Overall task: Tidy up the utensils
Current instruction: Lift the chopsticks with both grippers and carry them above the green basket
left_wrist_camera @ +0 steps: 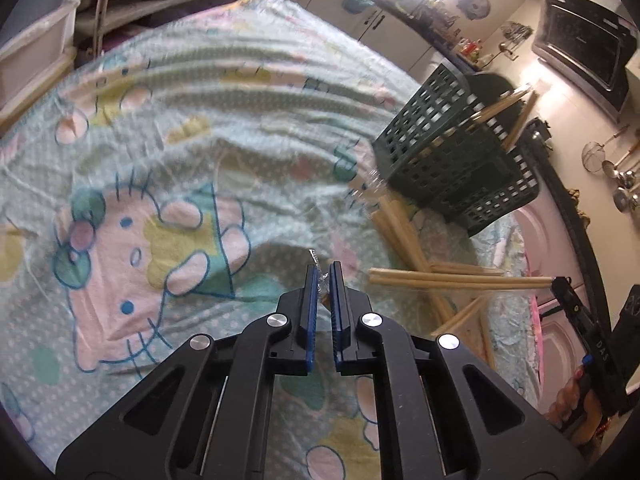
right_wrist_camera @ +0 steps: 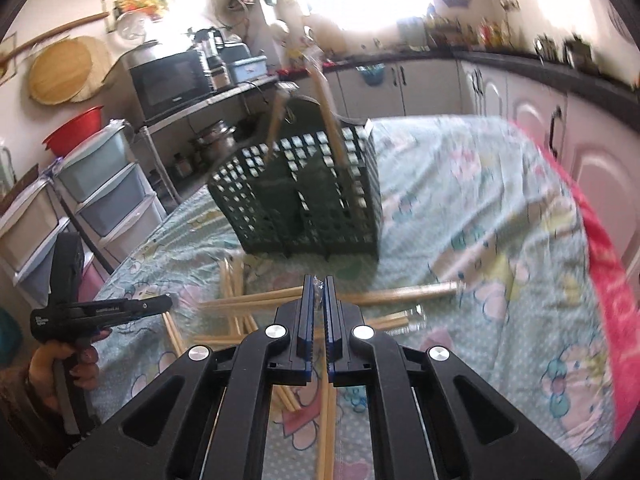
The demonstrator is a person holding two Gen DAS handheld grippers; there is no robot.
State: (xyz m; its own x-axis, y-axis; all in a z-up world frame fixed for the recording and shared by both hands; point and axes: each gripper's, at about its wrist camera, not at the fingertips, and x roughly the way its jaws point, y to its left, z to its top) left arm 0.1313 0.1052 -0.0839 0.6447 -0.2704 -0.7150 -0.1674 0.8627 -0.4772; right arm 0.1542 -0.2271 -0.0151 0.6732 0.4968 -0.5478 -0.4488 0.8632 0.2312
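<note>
A dark green perforated basket (left_wrist_camera: 456, 160) (right_wrist_camera: 304, 196) stands on the cartoon-print cloth and holds a few wrapped chopstick pairs (left_wrist_camera: 508, 112) (right_wrist_camera: 328, 108). Several more wrapped chopstick pairs (left_wrist_camera: 416, 248) (right_wrist_camera: 256, 304) lie scattered on the cloth in front of it. My left gripper (left_wrist_camera: 324, 272) is shut on a pair of wrapped chopsticks; its clear wrapper (left_wrist_camera: 322, 280) shows between the pads. My right gripper (right_wrist_camera: 318, 284) is shut on another wrapped chopstick pair (right_wrist_camera: 408, 294) that crosses under its fingertips. The right gripper also shows in the left wrist view (left_wrist_camera: 560, 284), holding that pair (left_wrist_camera: 456, 279).
The table is covered by a cartoon-print cloth (left_wrist_camera: 168, 184) with a pink cover (right_wrist_camera: 600, 248) along its right edge. Drawer units (right_wrist_camera: 108, 184) and a shelf with a microwave (right_wrist_camera: 168, 80) stand to the left. Kitchen cabinets (right_wrist_camera: 520, 112) run behind.
</note>
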